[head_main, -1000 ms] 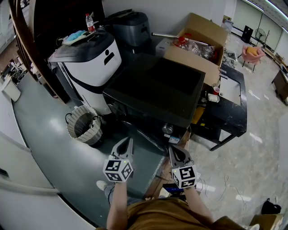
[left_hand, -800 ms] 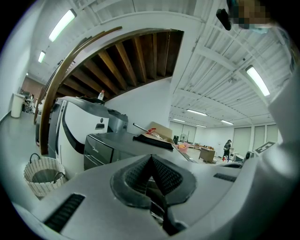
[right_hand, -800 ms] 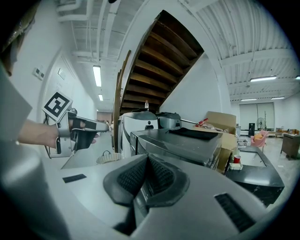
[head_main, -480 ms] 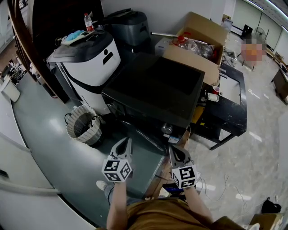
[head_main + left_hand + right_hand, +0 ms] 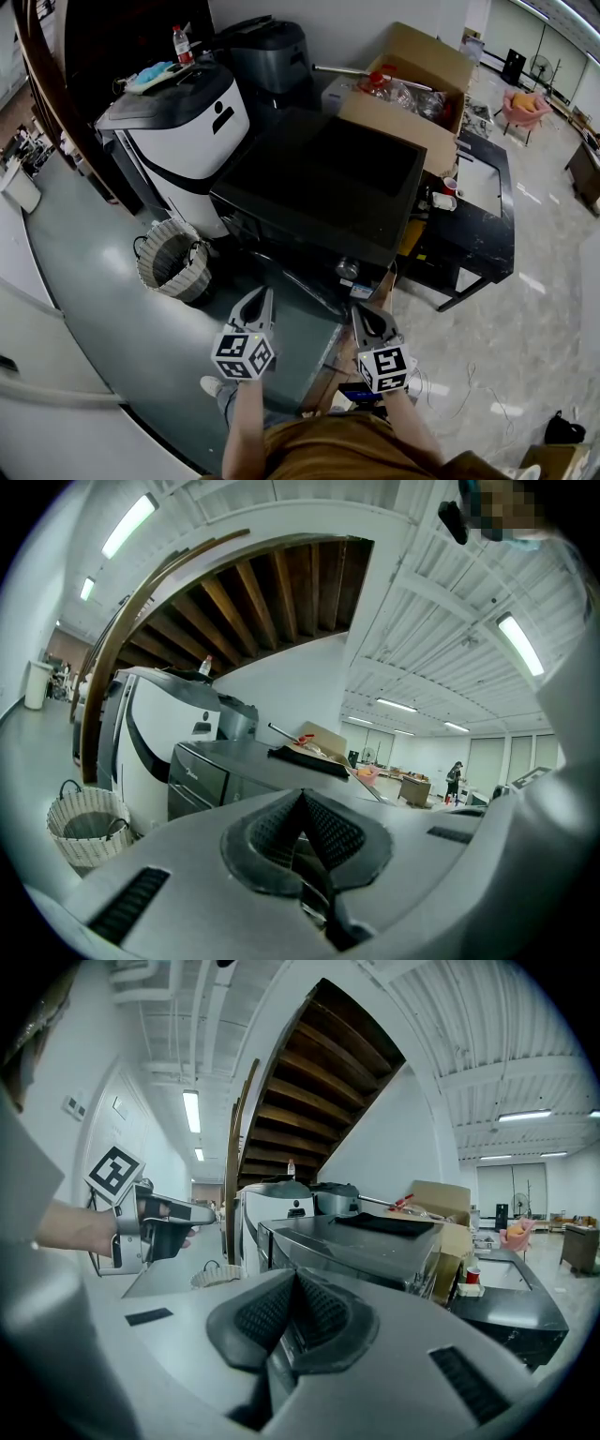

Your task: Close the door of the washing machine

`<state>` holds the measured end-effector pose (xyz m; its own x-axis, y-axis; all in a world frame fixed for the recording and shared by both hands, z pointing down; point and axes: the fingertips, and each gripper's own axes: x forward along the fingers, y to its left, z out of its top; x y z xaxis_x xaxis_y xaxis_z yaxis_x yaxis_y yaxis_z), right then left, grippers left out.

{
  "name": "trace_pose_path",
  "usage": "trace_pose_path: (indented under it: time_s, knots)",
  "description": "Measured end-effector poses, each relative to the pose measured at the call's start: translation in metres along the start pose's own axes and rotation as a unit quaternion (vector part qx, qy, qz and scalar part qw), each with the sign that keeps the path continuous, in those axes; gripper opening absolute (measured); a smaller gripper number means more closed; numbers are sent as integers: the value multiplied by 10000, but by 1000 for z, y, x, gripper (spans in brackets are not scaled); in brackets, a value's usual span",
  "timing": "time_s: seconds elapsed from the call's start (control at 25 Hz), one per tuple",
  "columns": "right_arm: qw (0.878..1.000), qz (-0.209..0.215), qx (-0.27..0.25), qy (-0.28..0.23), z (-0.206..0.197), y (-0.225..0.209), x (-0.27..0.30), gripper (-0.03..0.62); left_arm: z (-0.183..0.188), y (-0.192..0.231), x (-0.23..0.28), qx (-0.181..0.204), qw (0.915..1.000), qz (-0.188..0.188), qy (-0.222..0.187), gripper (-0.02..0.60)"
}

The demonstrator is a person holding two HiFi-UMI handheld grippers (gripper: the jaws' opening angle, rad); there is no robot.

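Your left tool and right tool are hovering side by side, both clenched on nothing. Just beyond them the dark washing machine is sitting on the floor, a woven basket beside it, a cardboard box behind.

Washing machine ahead; basket beside; open floor leftward.

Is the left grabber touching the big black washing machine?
Apart. The right gripper view shows a clear gap between the left gripper and the black box-shaped washing machine.
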<state>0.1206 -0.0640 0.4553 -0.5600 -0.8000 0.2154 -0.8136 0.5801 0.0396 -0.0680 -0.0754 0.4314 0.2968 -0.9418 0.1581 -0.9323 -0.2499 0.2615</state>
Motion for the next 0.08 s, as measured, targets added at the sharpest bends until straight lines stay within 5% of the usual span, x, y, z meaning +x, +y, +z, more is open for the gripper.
trace_pose_path:
  time_s: [0.08]
  knots:
    - [10000,1,3,-1,1,0,0,12,0,0,1,-3,10000,-1,3,25]
